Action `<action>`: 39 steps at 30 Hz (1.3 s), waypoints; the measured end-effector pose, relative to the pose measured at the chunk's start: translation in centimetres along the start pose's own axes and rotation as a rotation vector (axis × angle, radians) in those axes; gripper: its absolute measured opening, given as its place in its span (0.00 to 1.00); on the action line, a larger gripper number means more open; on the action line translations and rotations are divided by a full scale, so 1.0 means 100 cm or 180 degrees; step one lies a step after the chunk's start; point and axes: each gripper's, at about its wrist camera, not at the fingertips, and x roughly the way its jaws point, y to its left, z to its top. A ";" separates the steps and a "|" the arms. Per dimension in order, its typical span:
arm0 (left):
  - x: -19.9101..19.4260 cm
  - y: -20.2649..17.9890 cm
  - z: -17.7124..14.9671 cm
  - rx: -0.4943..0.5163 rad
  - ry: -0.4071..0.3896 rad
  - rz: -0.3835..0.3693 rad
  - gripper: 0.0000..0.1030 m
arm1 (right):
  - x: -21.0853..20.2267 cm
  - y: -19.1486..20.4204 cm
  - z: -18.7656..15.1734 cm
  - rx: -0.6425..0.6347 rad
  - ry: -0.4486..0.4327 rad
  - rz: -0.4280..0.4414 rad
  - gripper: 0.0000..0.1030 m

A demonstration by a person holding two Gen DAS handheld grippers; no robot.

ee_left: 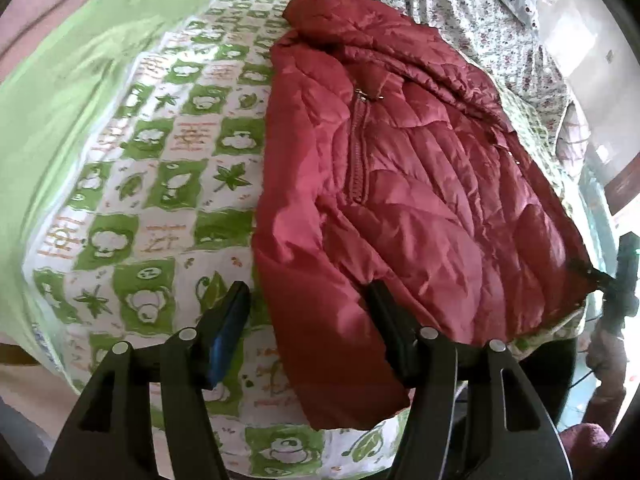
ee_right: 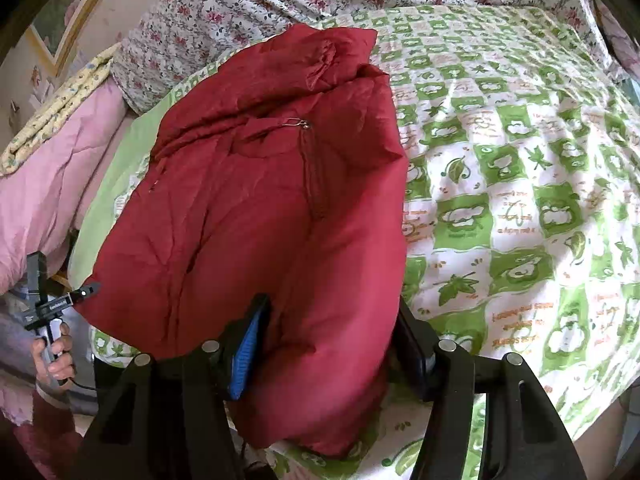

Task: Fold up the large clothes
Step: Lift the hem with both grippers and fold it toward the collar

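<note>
While the red jacket (ee_left: 400, 200) lies on the green-checked bedspread (ee_left: 160, 168), both your grippers sit open at its near hem: left gripper (ee_left: 308, 312), right gripper (ee_right: 332, 328). Next, pinch the hem and fold upward.

You are getting bright, soft daylight in both views, coming from the blown-out window side at the right edge of the left wrist view. The red jacket (ee_left: 400, 184) is showing sheen there. Fisheye bending and dark vignetting are crowding the corners; edges are blurring slightly.
</note>
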 end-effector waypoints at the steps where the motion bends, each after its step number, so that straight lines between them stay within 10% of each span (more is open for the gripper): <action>1: 0.000 -0.002 0.000 0.0028 0.0001 -0.0005 0.58 | 0.001 0.000 0.000 -0.0005 0.0009 0.0009 0.60; 5: -0.002 -0.006 -0.003 0.0102 -0.0016 -0.0066 0.56 | 0.001 0.001 -0.002 -0.0037 0.0044 0.0063 0.59; 13: -0.019 -0.018 -0.001 0.0245 -0.0216 -0.0332 0.19 | -0.006 -0.001 -0.007 0.0009 0.0051 0.0324 0.42; 23: -0.058 -0.021 0.018 0.0124 -0.0744 -0.0531 0.16 | -0.030 -0.006 0.007 0.0227 -0.0410 0.0880 0.27; 39: -0.091 -0.042 0.103 0.0201 -0.1382 -0.0493 0.15 | -0.063 0.011 0.088 0.0088 -0.1095 0.1032 0.25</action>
